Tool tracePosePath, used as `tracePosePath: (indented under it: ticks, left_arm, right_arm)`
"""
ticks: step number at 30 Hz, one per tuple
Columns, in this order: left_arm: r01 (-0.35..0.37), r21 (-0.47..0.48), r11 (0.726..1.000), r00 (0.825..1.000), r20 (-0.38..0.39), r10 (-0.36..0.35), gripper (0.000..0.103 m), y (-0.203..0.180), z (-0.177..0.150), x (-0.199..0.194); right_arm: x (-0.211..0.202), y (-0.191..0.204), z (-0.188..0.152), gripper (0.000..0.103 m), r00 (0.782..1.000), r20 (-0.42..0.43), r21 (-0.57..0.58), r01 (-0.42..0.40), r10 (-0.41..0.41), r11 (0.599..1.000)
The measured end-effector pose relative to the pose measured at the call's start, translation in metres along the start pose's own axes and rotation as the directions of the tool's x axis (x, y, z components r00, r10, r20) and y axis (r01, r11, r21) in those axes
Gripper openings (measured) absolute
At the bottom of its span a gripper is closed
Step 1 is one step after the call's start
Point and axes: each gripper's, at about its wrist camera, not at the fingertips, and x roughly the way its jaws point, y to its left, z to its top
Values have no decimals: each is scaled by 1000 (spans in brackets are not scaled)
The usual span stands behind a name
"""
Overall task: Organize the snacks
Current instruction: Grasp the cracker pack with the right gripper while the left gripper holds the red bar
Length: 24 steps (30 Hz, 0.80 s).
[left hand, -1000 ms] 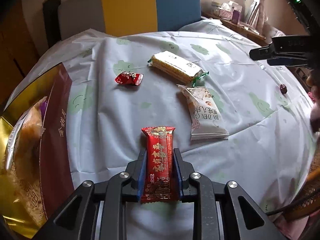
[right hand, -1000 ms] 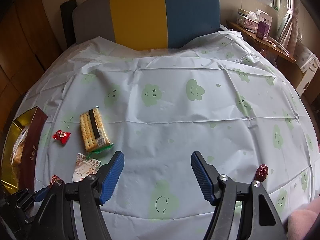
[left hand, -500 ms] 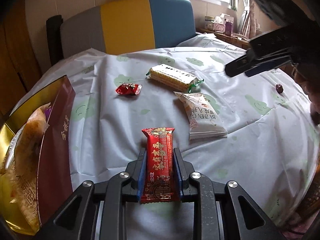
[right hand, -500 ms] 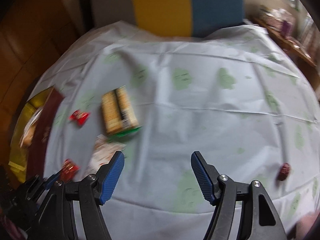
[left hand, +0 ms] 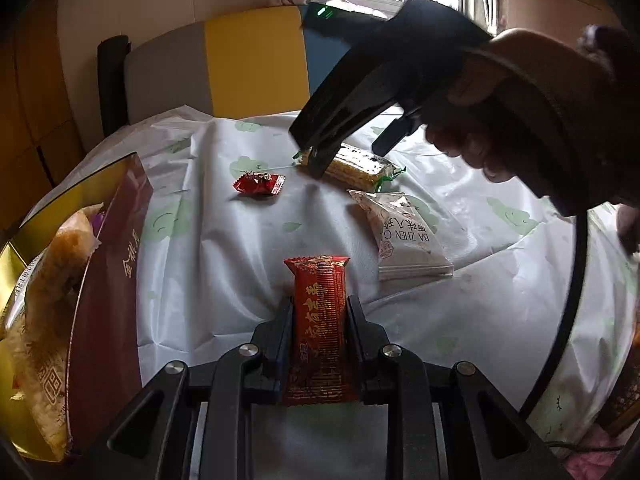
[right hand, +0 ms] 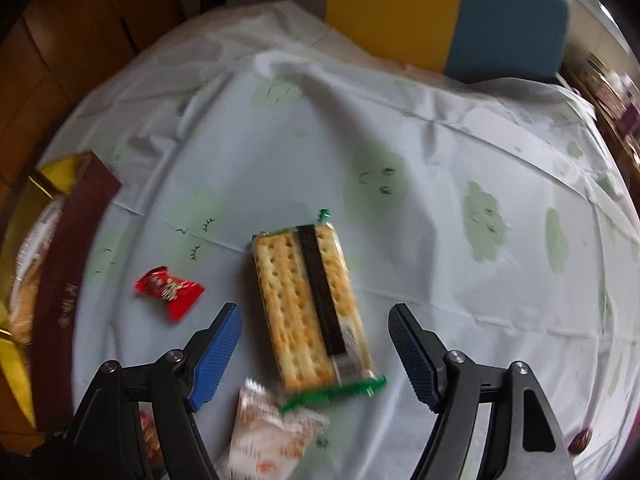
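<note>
My left gripper (left hand: 319, 312) is shut on a long red snack bar (left hand: 320, 332) that stands up between its pads, above the near part of the table. My right gripper (right hand: 316, 332) hovers over the cracker pack (right hand: 312, 304) with its blue pads on either side of it; its jaws are opening and do not touch the pack. In the left wrist view the right gripper (left hand: 320, 160) comes down over the cracker pack (left hand: 360, 168) from the right. A small red candy (left hand: 259, 184) (right hand: 168, 289) and a white snack packet (left hand: 404, 236) (right hand: 272, 436) lie nearby.
A gold and maroon gift box (left hand: 100, 280) (right hand: 76, 232) with wrapped snacks inside stands at the left edge. A dark red date (right hand: 582, 438) lies at the right. A chair with grey, yellow and blue panels (left hand: 248, 68) stands behind the cloth-covered table (left hand: 240, 264). A person's hand (left hand: 520, 112) holds the right gripper.
The right gripper has swung left and down over the cracker pack, and its jaws stand wider. The left gripper keeps the red bar and has tilted up slightly.
</note>
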Motion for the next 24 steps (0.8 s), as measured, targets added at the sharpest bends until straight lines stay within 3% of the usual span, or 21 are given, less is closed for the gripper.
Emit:
tracePosePath:
  ticks: [1,2,3,10,17,22,24]
  left_arm:
    - [3,-7,1000,1000,1,-3,25,1,0,0]
    - [5,-11,1000,1000,2,-5,25,1,0,0]
    - [5,-12,1000,1000,3,-5,25,1,0,0]
    - [4,-14,1000,1000,0,-4,25,0,-1,-1]
    - [4,-21,1000,1000,-6,-4,25,2,0,0]
    - [-2,-21,1000,1000,-13,2,25,0,1,0]
    - [-5,-17,1000,1000,-15,5,25,0,1,0]
  right_arm:
    - [7,4,3,72,1000,-24,-13,12,-12,1000]
    - [10,6,4,54,999,-32,-24,21,-22,999]
    - [9,8,5,50,1000,-24,-29,16,-17,999]
    - [-35,-3,0,49,993,73,-27,100,-97,995]
    - [-50,-43,-45,49,990,-14,55,142,-141,988]
    - [-31,-65,-92,49,981,-127,111,162,-148,980]
    - [-31,-74,-103,49,992,-79,163,113,-101,980]
